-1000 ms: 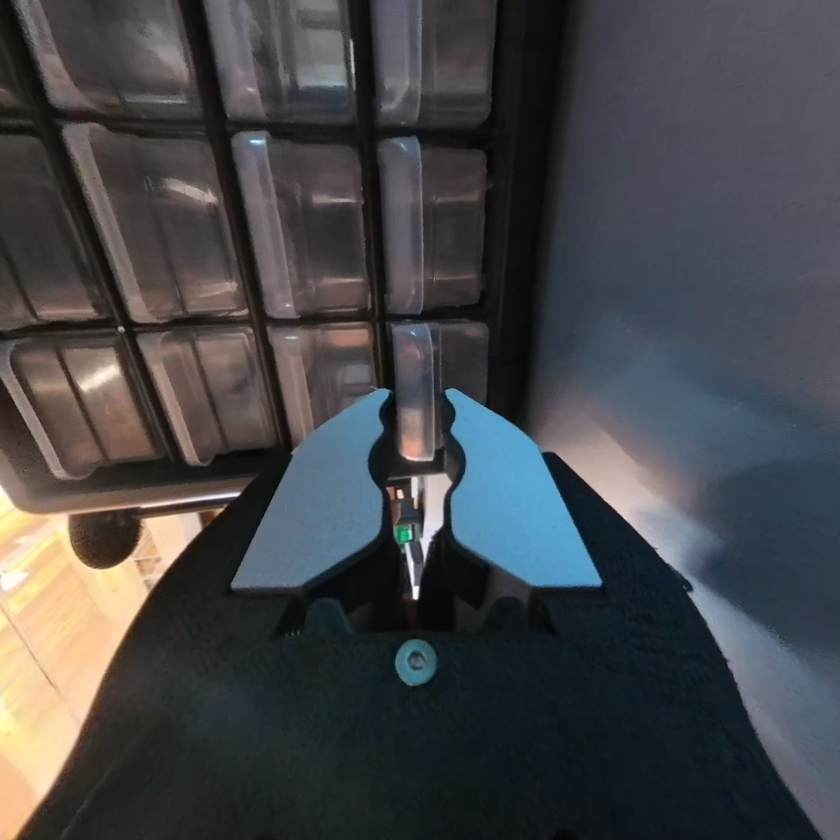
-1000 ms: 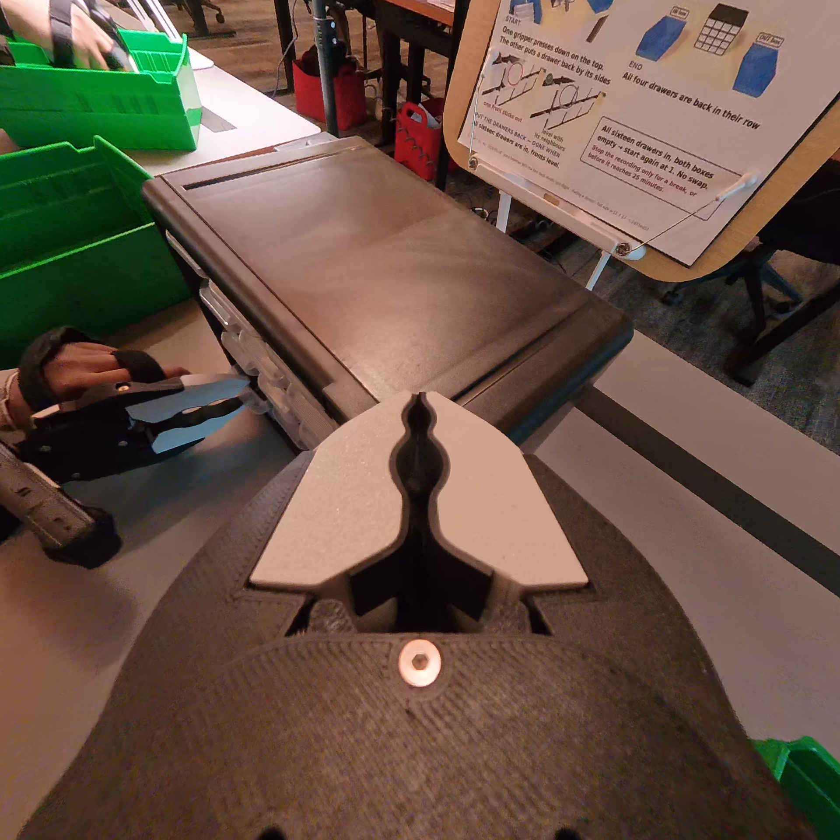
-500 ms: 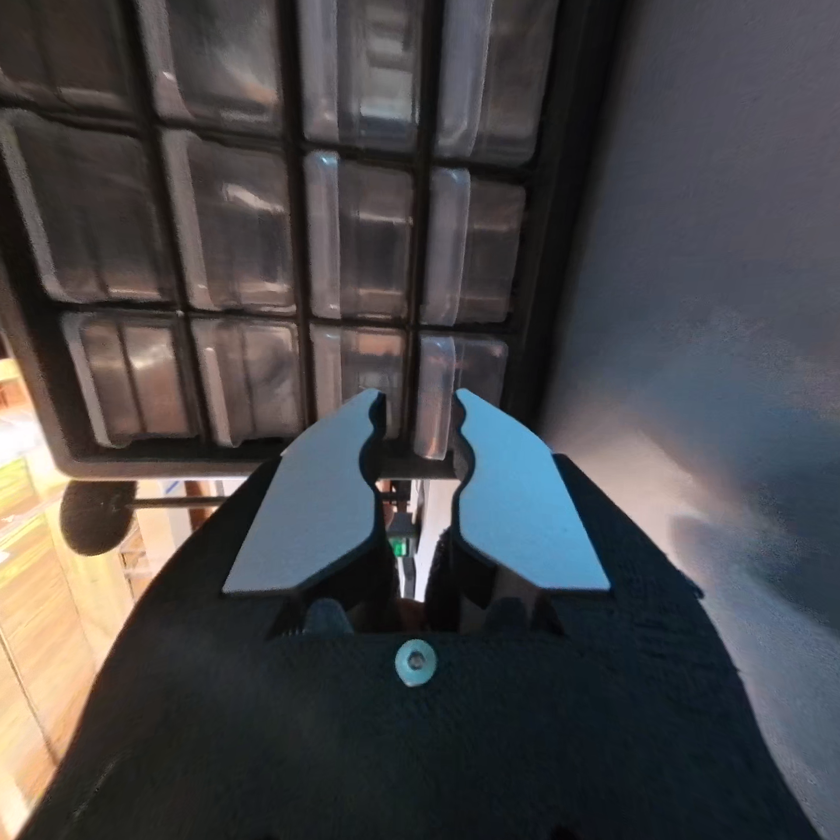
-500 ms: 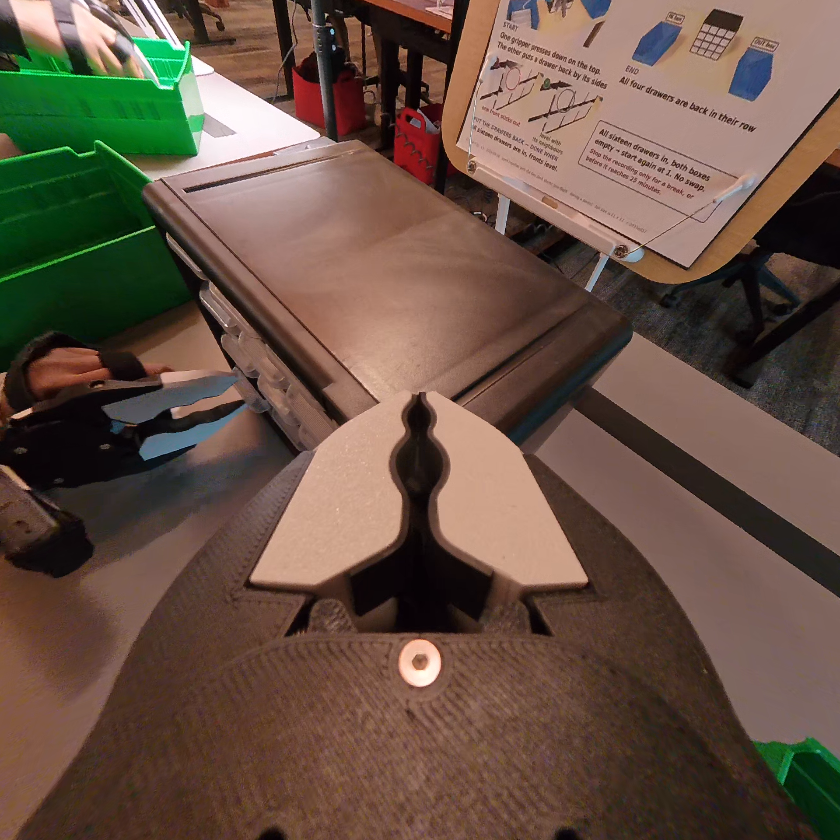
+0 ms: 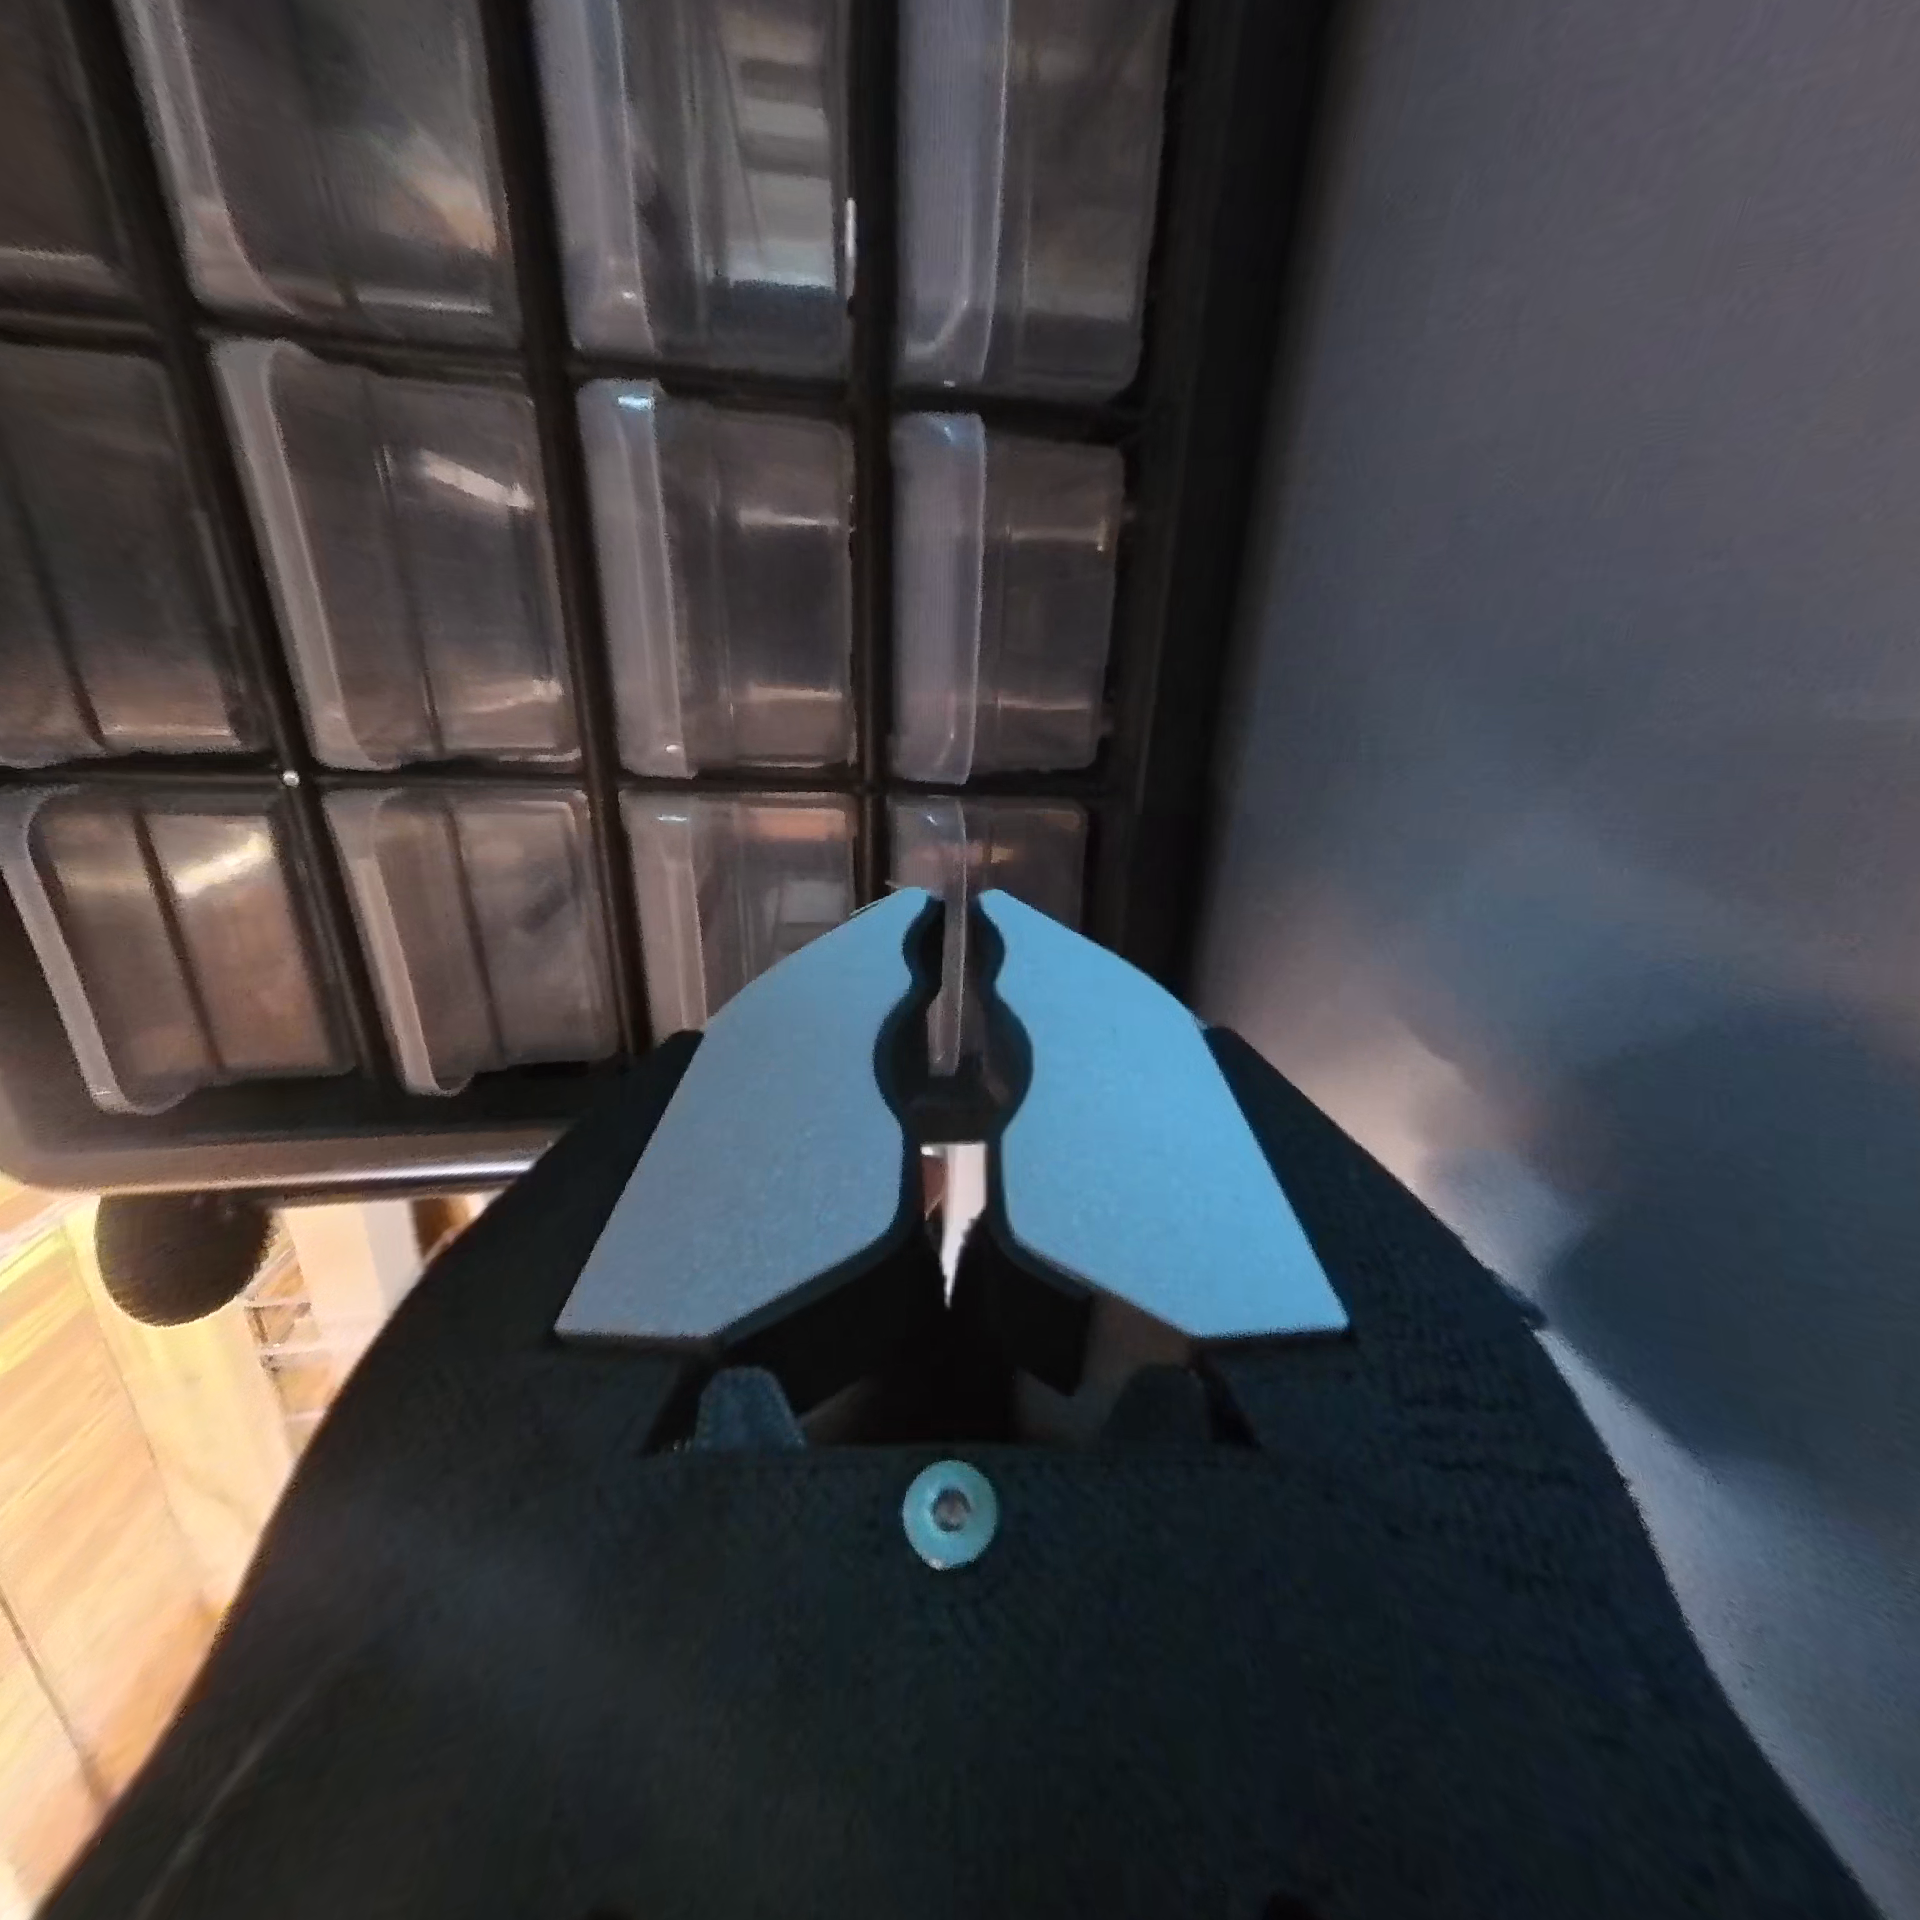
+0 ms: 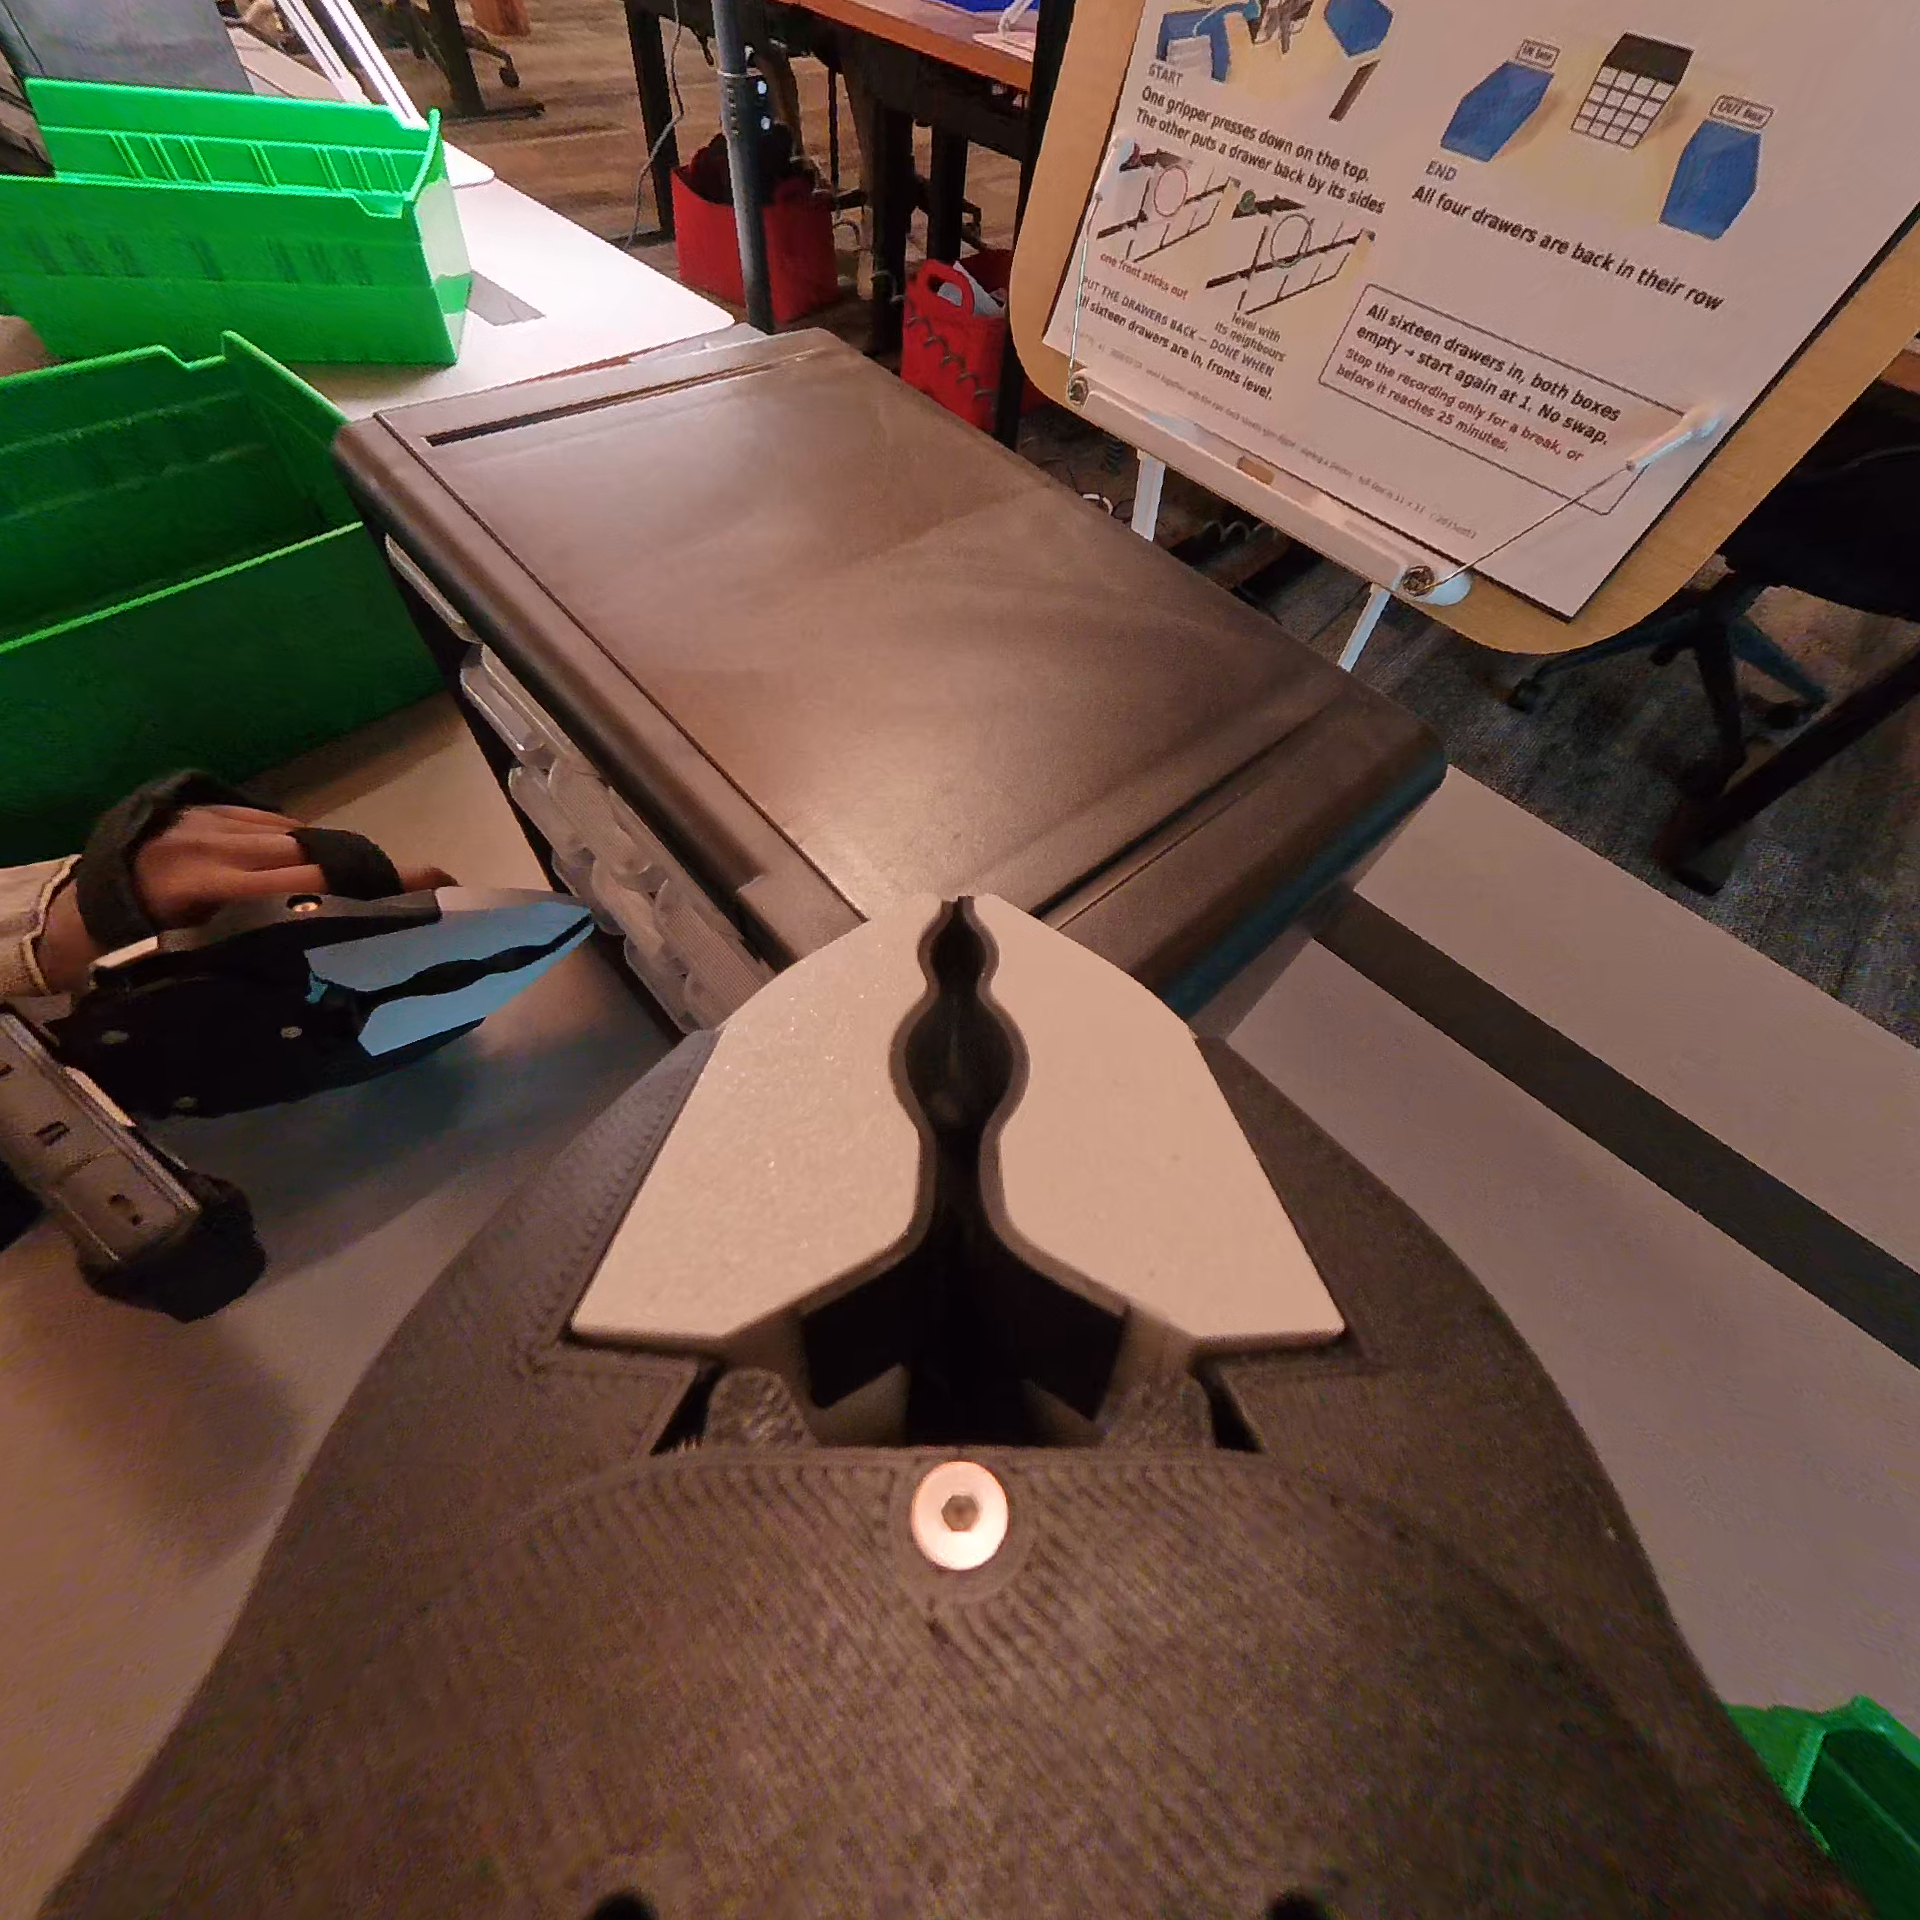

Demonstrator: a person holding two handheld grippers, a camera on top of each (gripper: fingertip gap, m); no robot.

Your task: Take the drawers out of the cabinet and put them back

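My left gripper (image 5: 954, 914) pinched on handle tab of clear drawer (image 5: 1029, 862), cabinet (image 6: 883, 644) bottom row, table-side corner. Tab runs straight ahead along fingers; pull goes straight back. Right gripper (image 6: 961, 914) closed, empty, over cabinet top.

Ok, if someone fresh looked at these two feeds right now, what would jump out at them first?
Probably the left tool, shut on the clear handle of a drawer in the row nearest the table, in the black cabinet. Next, the right tool, closed and empty, poised over the cabinet's near top corner. Then the bright green bins beyond the left tool, and the instruction board behind the cabinet.
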